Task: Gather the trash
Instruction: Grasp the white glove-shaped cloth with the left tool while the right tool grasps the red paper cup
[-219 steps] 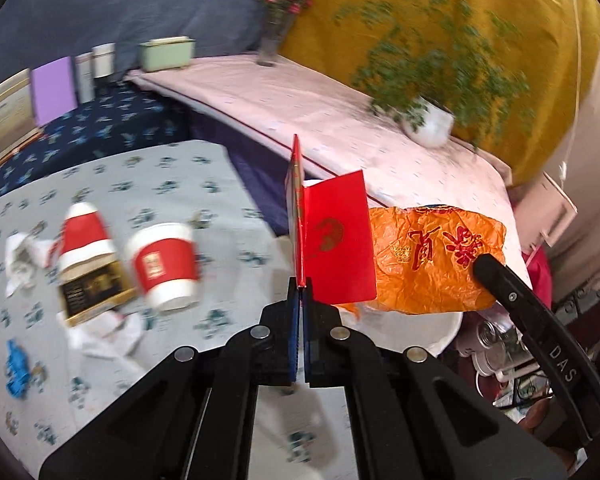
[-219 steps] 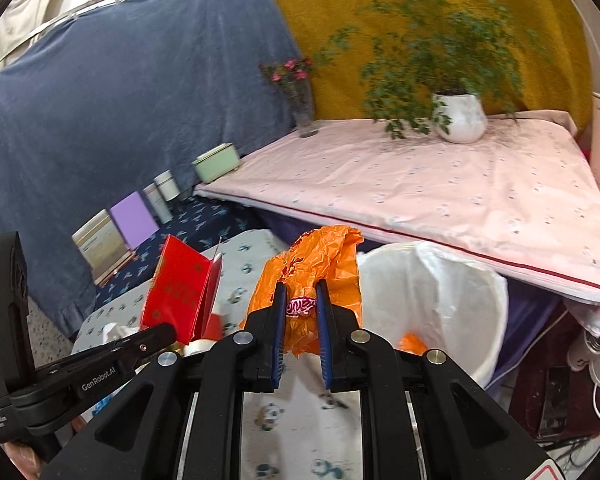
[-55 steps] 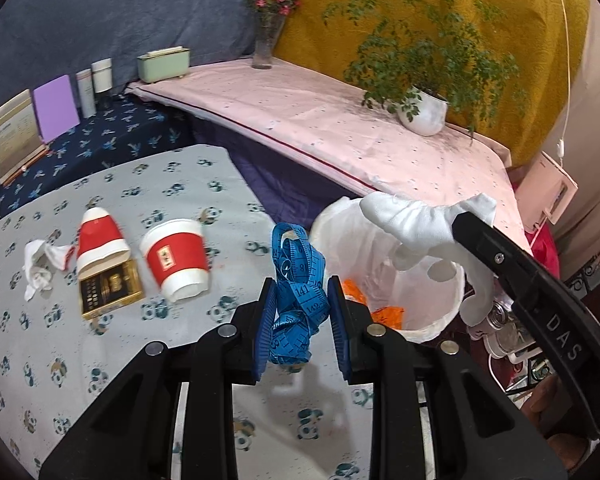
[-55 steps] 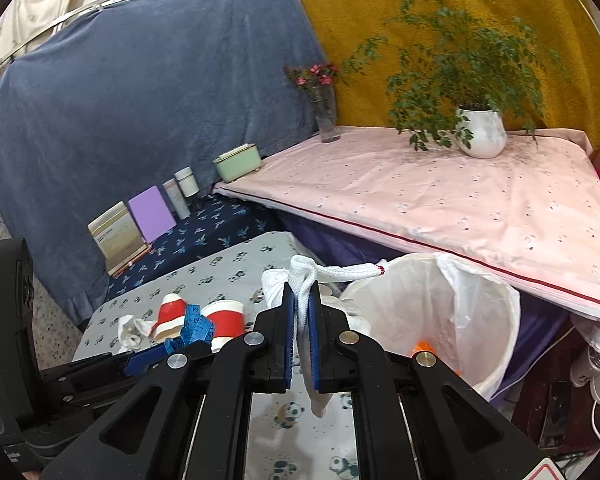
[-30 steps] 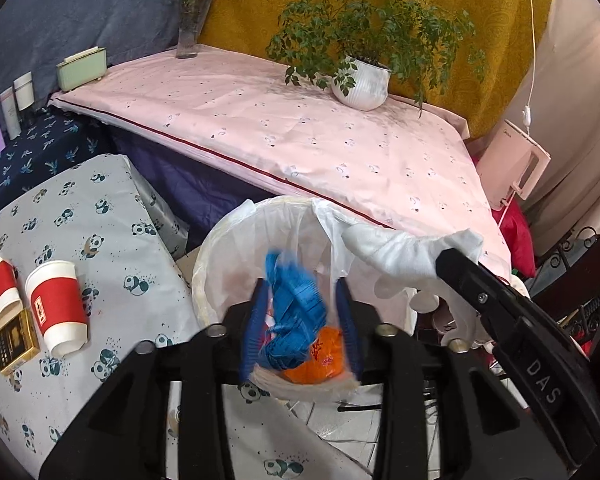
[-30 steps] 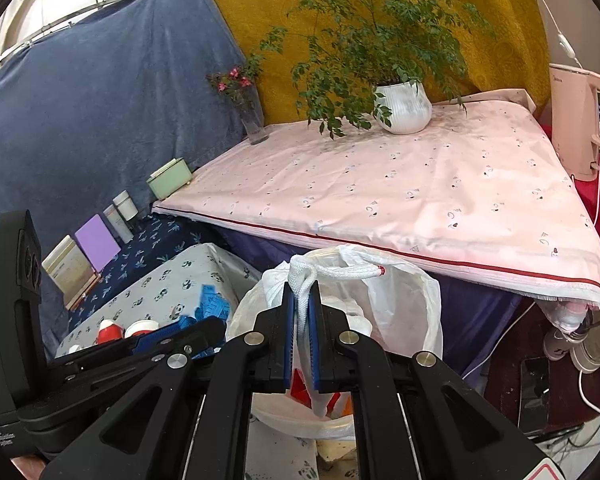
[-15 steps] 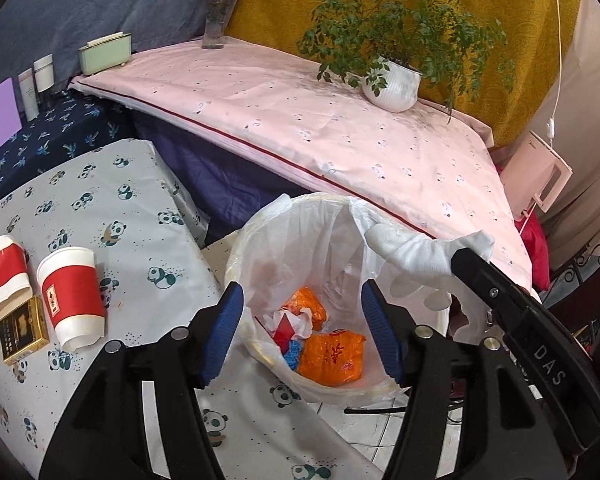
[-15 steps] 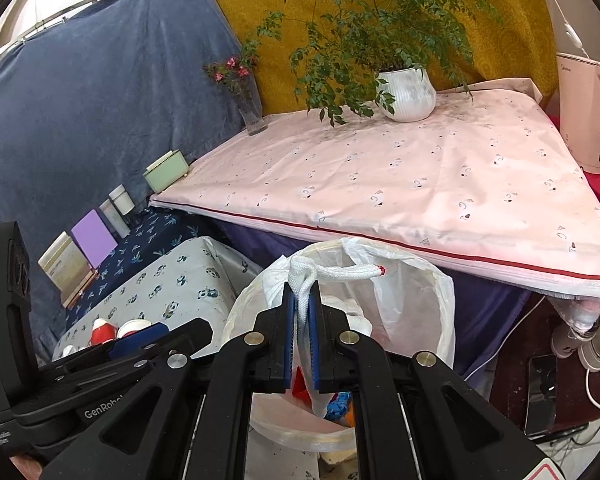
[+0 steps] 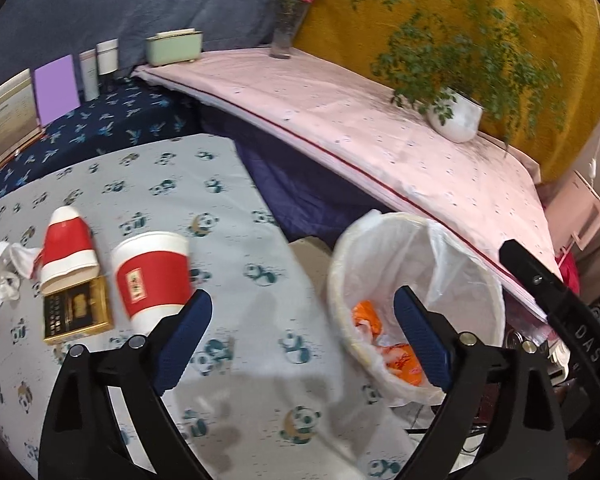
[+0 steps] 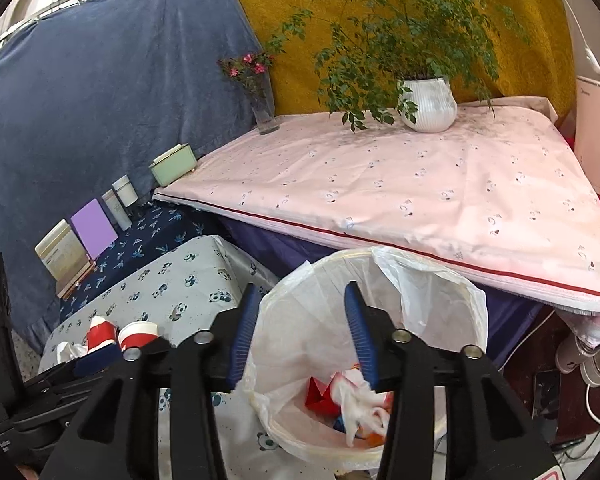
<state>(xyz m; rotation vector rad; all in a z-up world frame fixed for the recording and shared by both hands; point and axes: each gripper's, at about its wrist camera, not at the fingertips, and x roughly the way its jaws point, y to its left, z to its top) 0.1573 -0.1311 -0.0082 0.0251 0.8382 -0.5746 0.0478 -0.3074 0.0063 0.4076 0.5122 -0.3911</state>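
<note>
- Right gripper (image 10: pixel 302 332) over the lined bin (image 10: pixel 432 276), jaws opening, nothing between them.
- Left gripper (image 9: pixel 302 336) near the panda cloth (image 9: pixel 236 208), jaws opening wide, likewise empty.
- In the bin: crumpled white cloth (image 10: pixel 358 402), red paper (image 10: pixel 320 394), orange plastic (image 9: pixel 404 360).
- Still left on the cloth, far left: red-banded paper cup (image 9: pixel 152 276), red-and-white carton (image 9: pixel 66 250), glossy gold-edged box (image 9: pixel 76 314), wadded tissue (image 9: pixel 4 272).

A white-lined trash bin (image 10: pixel 384 320), filled with orange, red and white scraps, is seen at lower centre. A red-banded paper cup (image 9: pixel 152 276), a red-and-white cup (image 9: pixel 66 250), a gold box (image 9: pixel 76 314) and crumpled tissue (image 9: pixel 4 270) are left lying at left.
</note>
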